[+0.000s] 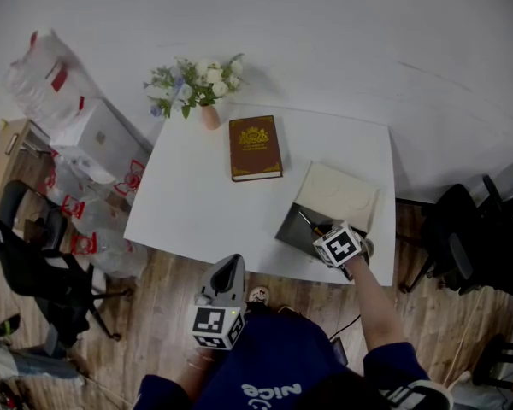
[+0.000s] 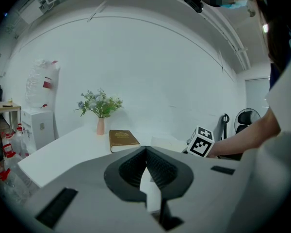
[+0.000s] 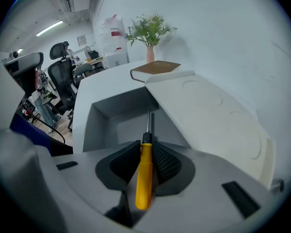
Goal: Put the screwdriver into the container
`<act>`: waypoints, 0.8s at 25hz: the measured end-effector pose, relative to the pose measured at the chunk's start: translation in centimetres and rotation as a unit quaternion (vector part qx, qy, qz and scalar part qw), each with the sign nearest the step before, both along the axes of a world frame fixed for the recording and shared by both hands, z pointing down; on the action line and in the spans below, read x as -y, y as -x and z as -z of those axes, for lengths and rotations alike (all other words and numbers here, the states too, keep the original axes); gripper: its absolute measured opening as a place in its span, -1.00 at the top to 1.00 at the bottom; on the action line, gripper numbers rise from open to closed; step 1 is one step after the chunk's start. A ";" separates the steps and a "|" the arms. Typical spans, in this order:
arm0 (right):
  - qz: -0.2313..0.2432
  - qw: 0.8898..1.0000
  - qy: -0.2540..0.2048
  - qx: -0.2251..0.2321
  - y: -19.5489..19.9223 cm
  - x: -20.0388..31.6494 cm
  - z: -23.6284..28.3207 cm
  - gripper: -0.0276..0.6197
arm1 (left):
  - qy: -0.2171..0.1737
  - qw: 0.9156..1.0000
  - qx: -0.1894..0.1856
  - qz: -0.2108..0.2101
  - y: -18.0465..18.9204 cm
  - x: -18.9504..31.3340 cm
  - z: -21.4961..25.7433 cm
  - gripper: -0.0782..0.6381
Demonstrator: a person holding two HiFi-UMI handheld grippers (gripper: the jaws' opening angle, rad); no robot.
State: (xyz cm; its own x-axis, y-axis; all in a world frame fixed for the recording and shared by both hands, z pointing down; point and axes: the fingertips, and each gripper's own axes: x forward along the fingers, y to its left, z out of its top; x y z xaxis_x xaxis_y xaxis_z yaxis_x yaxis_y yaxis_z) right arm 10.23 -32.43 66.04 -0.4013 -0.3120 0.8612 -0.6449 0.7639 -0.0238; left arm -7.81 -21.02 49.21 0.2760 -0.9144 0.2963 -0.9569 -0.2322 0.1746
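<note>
At the near right corner of the tabletop [image 1: 197, 203], the head view shows little of the open grey container [image 1: 287, 229]: the right tool [image 1: 323, 231] and its marker cube cover the near side, and the screwdriver [image 1: 306, 221] is only a thin dark streak there. Cannot tell whether its tip touches the container's bottom. The person's torso is cut off at the near edge. Tabletop white, set against a white wall. A brown book [image 1: 255, 147] lies mid-far, with a vase of flowers [image 1: 203, 92] at the far left corner. Wood floor [image 1: 154, 314] all round; white bags [image 1: 43, 79] far left, black office chairs [image 1: 34, 272] on both sides. In the right gripper view, the right tool is clamped on the screwdriver's yellow handle, with the shaft pointing down into the container, beside the cream lid [image 3: 208, 115] tipped open to the right. Left tool [image 2: 146, 152] is off the near edge over the floor, its jaws together with nothing between them.
</note>
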 end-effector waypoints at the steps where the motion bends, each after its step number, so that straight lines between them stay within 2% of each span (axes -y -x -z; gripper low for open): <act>1: -0.003 1.000 -0.001 -0.001 0.0 0.0 0.1 0.63 | 0.001 1.000 0.000 -0.001 0.0 0.1 0.0 0.73; 7: -0.019 1.000 0.007 -0.016 -1.1 -0.5 -0.6 0.49 | 0.006 1.000 -0.003 -0.010 -0.4 0.2 -0.3 0.73; 13: -0.047 0.998 0.000 0.050 -0.5 -0.3 1.7 0.43 | 0.010 1.000 -0.002 -0.022 -0.7 0.4 -0.6 0.73; 15: -0.053 0.996 -0.016 0.068 -0.3 -0.4 3.3 0.43 | 0.008 1.000 -0.003 -0.028 -0.9 0.3 -0.5 0.73; 20: -0.072 0.987 -0.092 0.111 0.3 -0.1 9.0 0.43 | 0.003 0.999 -0.011 -0.045 -1.5 0.4 -0.3 0.73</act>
State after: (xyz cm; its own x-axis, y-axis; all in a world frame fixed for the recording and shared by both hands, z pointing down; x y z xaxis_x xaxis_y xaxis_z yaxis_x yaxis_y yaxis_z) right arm 9.90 -32.34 57.02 -0.5134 -0.5221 0.6810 -0.7416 0.6692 -0.0461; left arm -6.27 -21.45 49.48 0.3635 -0.8835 0.2955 -0.9281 -0.3159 0.1972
